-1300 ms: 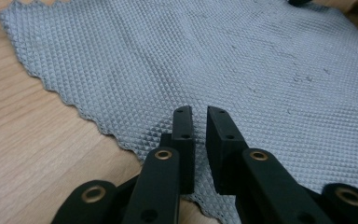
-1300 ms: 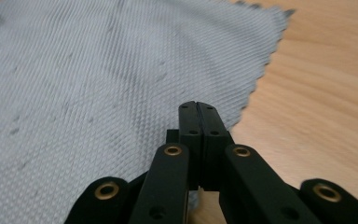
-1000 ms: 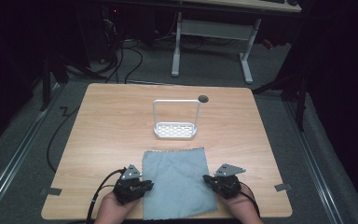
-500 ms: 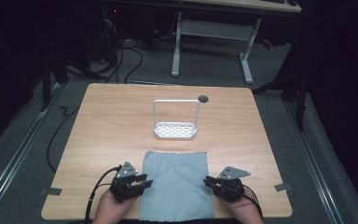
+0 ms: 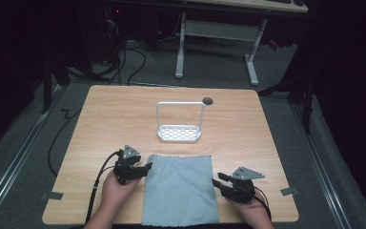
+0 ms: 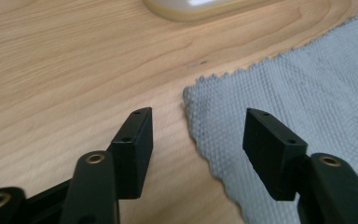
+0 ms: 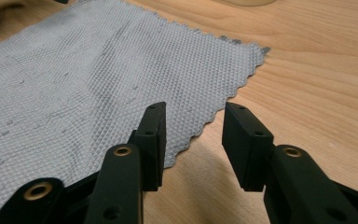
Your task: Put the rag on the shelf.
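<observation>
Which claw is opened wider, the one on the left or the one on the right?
The left claw. Its two black jaws stand far apart, straddling the grey cloth's edge. The right claw is open too, but with a narrower gap.

You work in a lab — beyond your grippers stand a bare wooden table [image 5: 124,114], dark curtains, floor cables [image 5: 133,57] and a white-legged desk [image 5: 219,33] behind.

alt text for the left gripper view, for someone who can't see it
The left gripper is open, its two black jaws straddling the scalloped left edge of a grey cloth lying flat on a wooden table. The base of a white rack shows at the top.
</observation>
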A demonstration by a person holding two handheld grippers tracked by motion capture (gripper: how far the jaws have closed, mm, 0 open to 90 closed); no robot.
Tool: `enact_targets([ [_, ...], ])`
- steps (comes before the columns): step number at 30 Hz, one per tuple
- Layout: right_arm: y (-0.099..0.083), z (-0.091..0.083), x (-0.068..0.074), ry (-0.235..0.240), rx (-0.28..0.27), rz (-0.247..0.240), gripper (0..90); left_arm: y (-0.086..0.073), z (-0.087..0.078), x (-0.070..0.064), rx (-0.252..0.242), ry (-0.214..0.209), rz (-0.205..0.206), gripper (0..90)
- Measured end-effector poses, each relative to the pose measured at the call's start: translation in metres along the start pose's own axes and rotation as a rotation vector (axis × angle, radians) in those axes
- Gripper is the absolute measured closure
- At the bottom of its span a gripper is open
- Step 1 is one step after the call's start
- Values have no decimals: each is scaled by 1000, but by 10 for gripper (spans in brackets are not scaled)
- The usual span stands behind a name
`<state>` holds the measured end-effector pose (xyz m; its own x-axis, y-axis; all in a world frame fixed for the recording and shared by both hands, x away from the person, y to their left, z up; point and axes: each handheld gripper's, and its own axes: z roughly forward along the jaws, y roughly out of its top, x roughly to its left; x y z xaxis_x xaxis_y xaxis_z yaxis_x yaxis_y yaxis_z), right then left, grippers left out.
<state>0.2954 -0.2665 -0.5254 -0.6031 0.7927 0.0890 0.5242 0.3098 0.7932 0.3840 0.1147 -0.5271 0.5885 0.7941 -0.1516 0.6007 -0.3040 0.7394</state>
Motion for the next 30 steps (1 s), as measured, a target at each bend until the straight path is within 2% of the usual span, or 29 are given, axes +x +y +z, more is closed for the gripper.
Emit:
enact_targets([
  [2,-1,-1,-1,-9,-8,-8,574,1,5,1,-10,1,-15,472],
  [5,-1,-2,-2,-15,-26,-7,569,2,9,2,-15,19,-14,546],
  [9,-1,-3,-4,-16,-44,-7,565,2,11,3,-21,14,-18,628],
  [11,-1,-3,-5,-33,-55,-20,570,5,13,-1,-9,11,20,646],
  [16,-1,-2,-7,-47,-68,11,577,5,17,-5,-23,-5,50,739],
  [17,0,-2,-8,-48,-61,14,576,4,18,-6,-24,-9,65,763],
  [19,0,-1,-7,-51,-57,25,572,4,18,-6,-21,-9,70,800],
  [21,2,0,-7,-52,-56,34,575,4,17,-5,-22,-5,54,852],
  [22,5,1,-7,-67,-54,48,593,3,17,-3,-21,-9,42,871],
  [23,6,2,-7,-74,-49,60,599,3,17,-3,-21,-9,42,880],
  [26,18,9,-8,-100,-13,46,582,3,17,-4,-20,-5,48,890],
  [28,25,15,-11,-102,6,79,559,3,17,-5,-20,-4,53,890],
  [29,25,15,-11,-102,6,79,559,3,17,-5,-20,-4,53,890],
  [30,33,25,-16,-120,22,86,527,3,17,-4,-19,-8,50,890],
])
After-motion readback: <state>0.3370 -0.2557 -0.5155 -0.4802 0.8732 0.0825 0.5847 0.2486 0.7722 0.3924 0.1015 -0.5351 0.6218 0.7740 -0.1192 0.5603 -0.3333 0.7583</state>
